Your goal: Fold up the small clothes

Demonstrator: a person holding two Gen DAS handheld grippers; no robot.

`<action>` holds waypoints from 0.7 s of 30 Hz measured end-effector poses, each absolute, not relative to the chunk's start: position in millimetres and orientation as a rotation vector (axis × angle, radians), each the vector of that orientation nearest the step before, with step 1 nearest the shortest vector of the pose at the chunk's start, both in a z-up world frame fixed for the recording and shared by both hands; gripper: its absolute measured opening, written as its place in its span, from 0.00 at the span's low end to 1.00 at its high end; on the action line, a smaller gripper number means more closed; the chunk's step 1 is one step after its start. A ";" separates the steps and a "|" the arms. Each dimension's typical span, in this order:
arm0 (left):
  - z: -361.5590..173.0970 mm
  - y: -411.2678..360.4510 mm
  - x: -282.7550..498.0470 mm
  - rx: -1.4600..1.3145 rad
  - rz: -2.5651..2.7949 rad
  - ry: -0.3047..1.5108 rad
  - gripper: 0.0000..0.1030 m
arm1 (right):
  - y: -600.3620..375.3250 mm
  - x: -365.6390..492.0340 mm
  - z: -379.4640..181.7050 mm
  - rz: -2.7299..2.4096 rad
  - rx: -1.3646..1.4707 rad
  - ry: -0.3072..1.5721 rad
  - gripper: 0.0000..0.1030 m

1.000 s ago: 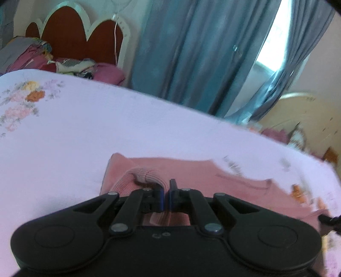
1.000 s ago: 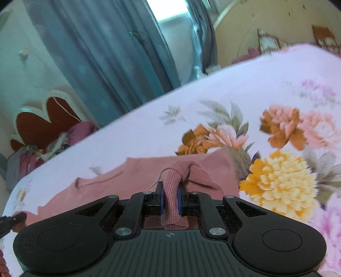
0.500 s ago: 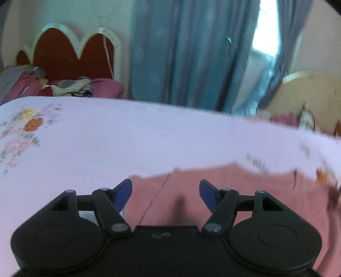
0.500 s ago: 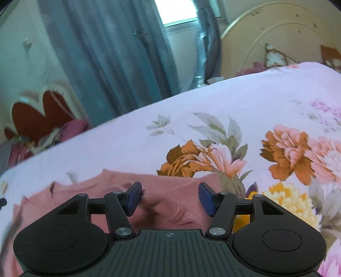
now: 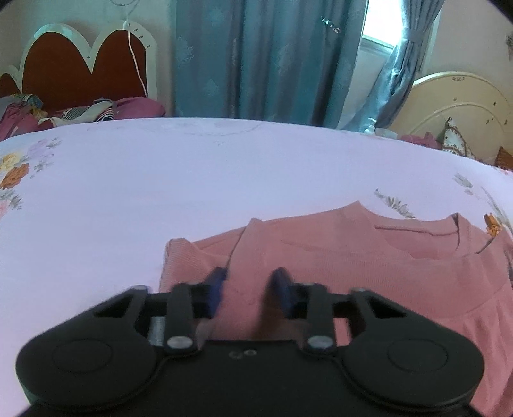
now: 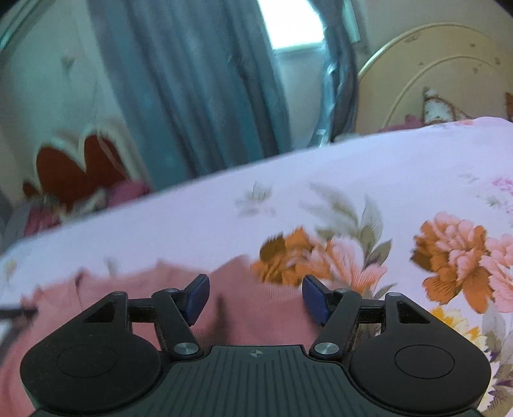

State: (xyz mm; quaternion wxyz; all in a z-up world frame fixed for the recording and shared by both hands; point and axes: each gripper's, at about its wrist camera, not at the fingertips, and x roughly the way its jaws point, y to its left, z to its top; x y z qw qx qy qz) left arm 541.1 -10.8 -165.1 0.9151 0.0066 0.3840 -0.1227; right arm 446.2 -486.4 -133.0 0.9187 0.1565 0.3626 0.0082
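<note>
Pink knit fabric fills the lower part of both views: a small pink top [image 5: 368,256] lies spread flat on a bedsheet [image 5: 192,179] of pale lilac printed with flowers. From the left wrist view its neckline faces away from the camera, toward the far side of the bed, and a sleeve is folded in over the body at the near left, its ribbed cuff lying at the garment's left edge.

Above that sleeve sits the left gripper [image 5: 250,284], its blue-padded fingers [image 5: 214,285] spread apart with nothing between them (they are motion-blurred, but the gap is plain). The pads are just over the cloth; whether they touch it cannot be told.

The right gripper [image 6: 256,296] is likewise released, its blue pads [image 6: 197,296] wide apart over the right-hand part of the same top [image 6: 243,301], near where the pink edge meets a large orange and pink printed flower [image 6: 320,259]. Nothing is caught between its fingers. This view is tilted and smeared, so the fine lie of the fabric under it is hard to read.

Behind the bed hang blue-grey curtains [image 5: 256,57] with a bright window [image 5: 378,25] showing beside them. To the left stands a red headboard [image 5: 80,64] with a scalloped white border, with a heap of mixed clothes [image 5: 64,114] in front of it; to the right is a rounded cream headboard [image 5: 461,102].
</note>
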 end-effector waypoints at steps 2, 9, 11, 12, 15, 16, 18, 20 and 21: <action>-165.2 -11.5 537.6 0.018 -0.263 0.779 0.16 | -483.2 452.1 -140.0 0.024 0.302 0.764 0.61; -158.9 -16.6 520.2 0.049 -0.243 0.692 0.11 | -465.6 461.5 -149.1 0.077 0.177 0.810 0.13; -152.0 -16.7 510.6 0.059 -0.219 0.636 0.11 | -467.9 456.2 -141.6 0.069 0.186 0.757 0.07; -148.1 -15.7 506.1 0.053 -0.201 0.605 0.11 | -468.8 452.2 -136.2 0.050 0.184 0.715 0.06; -138.2 -15.2 499.1 0.040 -0.141 0.519 0.09 | -474.9 441.3 -125.4 -0.016 0.196 0.607 0.06; -137.1 -16.4 499.1 0.041 -0.120 0.503 0.08 | -474.5 439.9 -127.2 -0.031 0.196 0.604 0.06; -138.2 -20.8 502.9 0.030 -0.081 0.491 0.08 | -472.5 440.7 -134.9 -0.060 0.186 0.624 0.06; -141.3 -24.9 508.6 0.030 -0.056 0.496 0.08 | -474.4 440.0 -139.3 -0.103 0.224 0.617 0.06; -143.6 -27.8 510.4 0.041 -0.045 0.498 0.08 | -473.9 440.5 -141.7 -0.117 0.231 0.617 0.06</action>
